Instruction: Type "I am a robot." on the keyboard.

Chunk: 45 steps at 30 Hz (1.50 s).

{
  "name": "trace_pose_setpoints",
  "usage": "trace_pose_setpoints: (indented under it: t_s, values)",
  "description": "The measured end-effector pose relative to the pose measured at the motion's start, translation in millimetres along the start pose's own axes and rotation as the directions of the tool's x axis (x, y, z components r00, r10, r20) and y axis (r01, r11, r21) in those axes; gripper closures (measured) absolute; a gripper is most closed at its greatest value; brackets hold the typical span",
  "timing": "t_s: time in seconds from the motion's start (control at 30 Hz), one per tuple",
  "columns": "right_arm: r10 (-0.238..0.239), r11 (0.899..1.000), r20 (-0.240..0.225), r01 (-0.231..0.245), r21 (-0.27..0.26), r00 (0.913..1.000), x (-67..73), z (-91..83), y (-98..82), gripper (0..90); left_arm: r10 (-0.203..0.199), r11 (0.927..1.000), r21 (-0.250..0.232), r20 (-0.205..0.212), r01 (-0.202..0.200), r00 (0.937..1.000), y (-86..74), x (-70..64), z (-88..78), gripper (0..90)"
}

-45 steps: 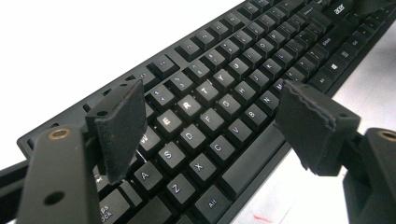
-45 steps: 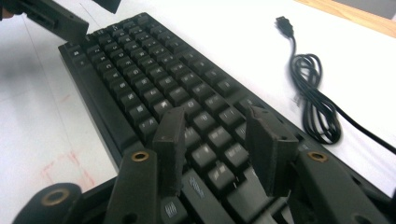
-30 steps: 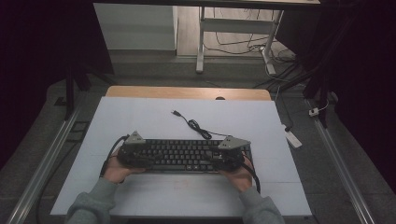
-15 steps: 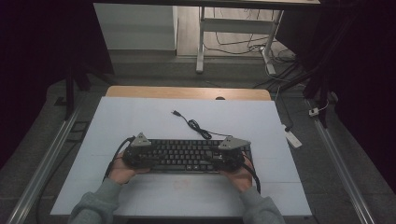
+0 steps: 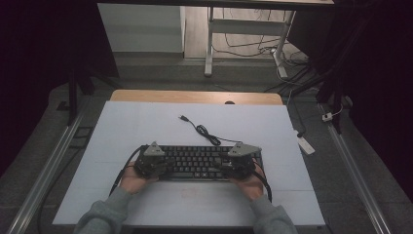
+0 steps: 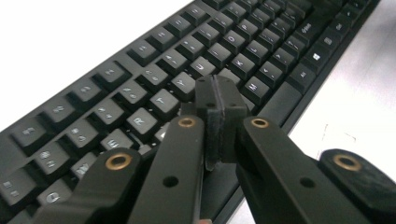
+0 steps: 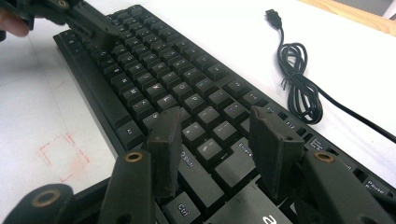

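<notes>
While the keyboard (image 5: 195,163) lies on the table (image 5: 146,122), the left tongs (image 6: 219,100), just pressed together on nothing, hover over its middle keys; the right tongs (image 7: 219,140) stand spread. Next, probably a key press.

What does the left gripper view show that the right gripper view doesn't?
Left gripper view alone: the left gripper with its jaws pressed shut, nothing between them, poised over the letter keys near T and Y, after just closing.

Right gripper view alone: the right gripper with jaws standing apart above the Shift and Ctrl keys, the coiled black cable with its plug lying on the white table, and faint red marks on the table.

Both: the black keyboard lying flat on the white table.
</notes>
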State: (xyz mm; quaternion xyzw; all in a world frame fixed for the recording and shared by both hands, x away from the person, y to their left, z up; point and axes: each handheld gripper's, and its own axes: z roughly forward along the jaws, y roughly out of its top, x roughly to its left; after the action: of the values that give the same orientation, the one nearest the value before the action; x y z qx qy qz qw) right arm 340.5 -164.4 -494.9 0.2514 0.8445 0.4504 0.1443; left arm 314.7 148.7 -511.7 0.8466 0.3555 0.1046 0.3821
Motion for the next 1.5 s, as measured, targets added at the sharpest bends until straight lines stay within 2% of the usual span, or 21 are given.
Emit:
trace_pose_setpoints:
  t_s: [0.33,0.8,0.87,1.07,1.17,1.33,1.5]
  values:
    - [0.0,1.0,0.001,0.0,0.001,1.0,-0.1,0.1,-0.2,54.4,0.027,0.9989,0.039,0.005,-0.027,0.9996,0.4,-6.1,11.5,89.0]
    - [0.0,1.0,0.004,0.0,0.004,1.0,-0.3,0.0,-0.3,54.1,0.024,0.9985,0.05,0.004,-0.024,0.9997,-0.5,-6.9,14.4,89.0]
    - [0.0,1.0,0.004,0.0,0.004,1.0,-0.3,0.1,-0.4,54.1,0.03,0.9975,0.064,0.006,-0.03,0.9995,-1.1,-7.4,16.3,89.0]
    - [0.0,1.0,0.005,0.0,0.004,1.0,-0.2,-0.1,-0.3,54.0,0.031,0.9981,0.054,0.003,-0.031,0.9995,-1.0,-7.0,14.6,89.0]
    - [0.0,1.0,0.006,0.0,0.002,1.0,-0.3,-0.4,-0.2,54.0,0.02,0.9998,0.01,0.001,-0.02,0.9998,0.5,-5.3,7.4,88.2]
    - [0.002,1.0,0.005,-0.002,0.001,1.0,-0.5,-0.6,-0.5,54.0,-0.009,0.9983,-0.058,-0.004,0.009,1.0,1.8,0.4,-10.6,76.1]
    - [0.001,1.0,0.006,-0.001,0.004,1.0,-0.2,-0.9,-0.5,53.9,-0.054,0.9939,-0.098,-0.036,0.05,0.9979,-1.0,6.9,-25.7,51.3]
